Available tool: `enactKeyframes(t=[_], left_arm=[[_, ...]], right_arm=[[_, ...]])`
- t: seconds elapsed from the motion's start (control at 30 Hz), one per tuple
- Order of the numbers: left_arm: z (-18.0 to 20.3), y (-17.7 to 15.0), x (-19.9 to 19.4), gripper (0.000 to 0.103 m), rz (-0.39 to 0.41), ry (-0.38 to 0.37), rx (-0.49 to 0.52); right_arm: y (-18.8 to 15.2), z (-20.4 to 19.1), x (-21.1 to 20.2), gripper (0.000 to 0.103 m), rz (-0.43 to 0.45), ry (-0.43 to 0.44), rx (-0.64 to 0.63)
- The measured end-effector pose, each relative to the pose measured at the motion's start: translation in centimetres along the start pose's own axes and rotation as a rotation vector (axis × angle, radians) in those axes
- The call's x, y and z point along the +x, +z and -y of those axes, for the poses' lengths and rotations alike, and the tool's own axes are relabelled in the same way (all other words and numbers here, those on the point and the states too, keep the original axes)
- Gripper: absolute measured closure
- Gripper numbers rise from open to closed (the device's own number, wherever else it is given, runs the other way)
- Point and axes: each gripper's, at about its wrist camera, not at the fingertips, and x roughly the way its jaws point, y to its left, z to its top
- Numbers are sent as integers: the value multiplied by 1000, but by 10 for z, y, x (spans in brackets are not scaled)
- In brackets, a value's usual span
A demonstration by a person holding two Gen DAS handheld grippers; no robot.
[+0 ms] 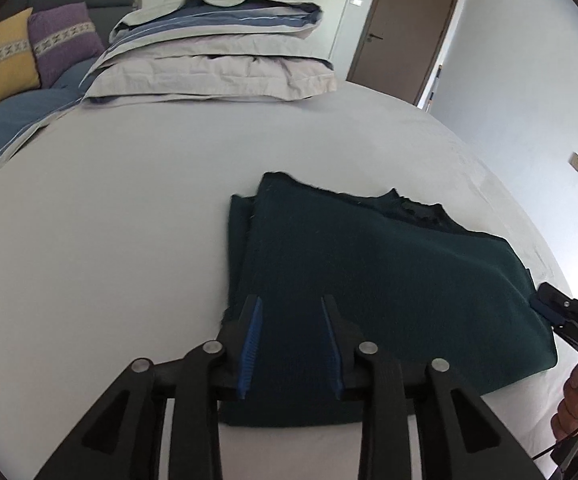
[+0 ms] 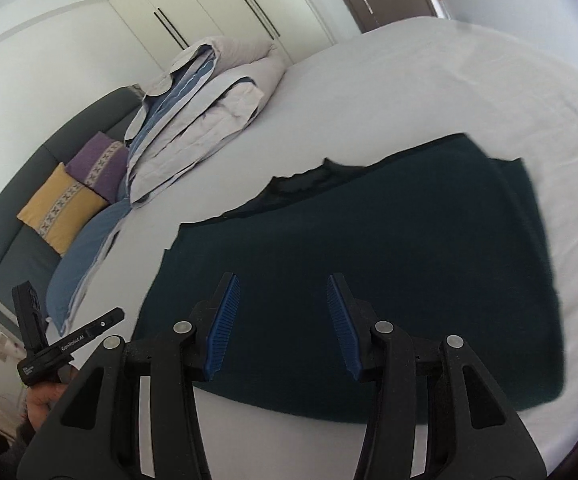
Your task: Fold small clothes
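Both of my tongs stand wide apart at the jaws and hold nothing. Under and just ahead of my left gripper [image 1: 291, 344] lies the dark green garment [image 1: 369, 280], flat on the pale bedsheet [image 1: 129, 200], its near hem running beneath the blue pads [image 1: 251, 344]. My right gripper [image 2: 283, 324] hovers over the same cloth from the other side, near its right edge. The neckline [image 2: 305, 178] sits at the far edge from both tongs, and a doubled layer shows along the far left side, so I judge the sides are already turned in and the lengthwise fold is what remains. Next, I reckon, each tong must drop onto a near hem corner, pinch both layers together, and carry the hem toward the neckline. Beyond the garment, well apart, is a stack of folded bedding [image 1: 217, 60].
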Motion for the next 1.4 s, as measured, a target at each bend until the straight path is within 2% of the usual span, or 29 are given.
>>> enactKeyframes(t=[0.1, 0.17, 0.2, 0.27, 0.3, 0.37, 0.4, 0.43, 0.5, 0.57, 0.6, 0.67, 0.7, 0.77, 0.87, 0.93, 1.0, 1.07, 1.17, 1.4], left_arm=[[28, 13, 28, 69, -11, -6, 61], [41, 15, 51, 69, -30, 24, 114], [43, 14, 65, 69, -46, 54, 140], [38, 9, 87, 68, -101, 88, 157], [31, 5, 93, 67, -104, 82, 151], [21, -1, 93, 66, -64, 41, 159], [20, -3, 92, 66, -57, 36, 169], [19, -4, 91, 66, -53, 32, 176], [18, -3, 92, 66, -55, 27, 173], [18, -2, 92, 66, -55, 31, 170], [19, -3, 90, 66, -58, 43, 166], [24, -7, 78, 67, -65, 66, 164], [29, -10, 71, 67, -64, 60, 166], [39, -22, 54, 66, -67, 0, 159], [56, -45, 41, 59, -83, -29, 186], [58, -59, 48, 58, -104, 18, 205], [54, -62, 51, 55, -104, 12, 194], [55, -59, 52, 55, -122, 19, 199], [57, -61, 53, 54, -120, 22, 218], [58, -63, 55, 54, -115, 21, 222]], right_arm=[[1, 6, 42, 59, -54, 41, 73], [1, 20, 63, 59, -75, 18, 110], [3, 27, 74, 60, -74, -3, 121], [5, 49, 76, 65, -45, 27, 178], [8, 63, 72, 71, -23, 44, 219], [11, 97, 56, 76, 50, 57, 299], [14, 111, 50, 76, 83, 29, 324], [15, 127, 41, 85, 118, -1, 353], [15, 156, 24, 93, 169, -2, 439], [13, 169, 4, 95, 217, -40, 483], [12, 168, -4, 94, 236, -79, 486], [7, 161, -16, 89, 244, -93, 491], [1, 153, -21, 85, 236, -68, 483], [-11, 128, -22, 84, 207, 14, 444], [-33, 72, 7, 77, 65, 136, 337], [-50, 36, 35, 76, -34, 167, 262], [-65, 14, 65, 74, -138, 161, 192], [-74, 15, 82, 73, -170, 123, 195], [-73, 41, 73, 74, -100, 152, 298], [-62, 131, -5, 74, 117, 16, 460]])
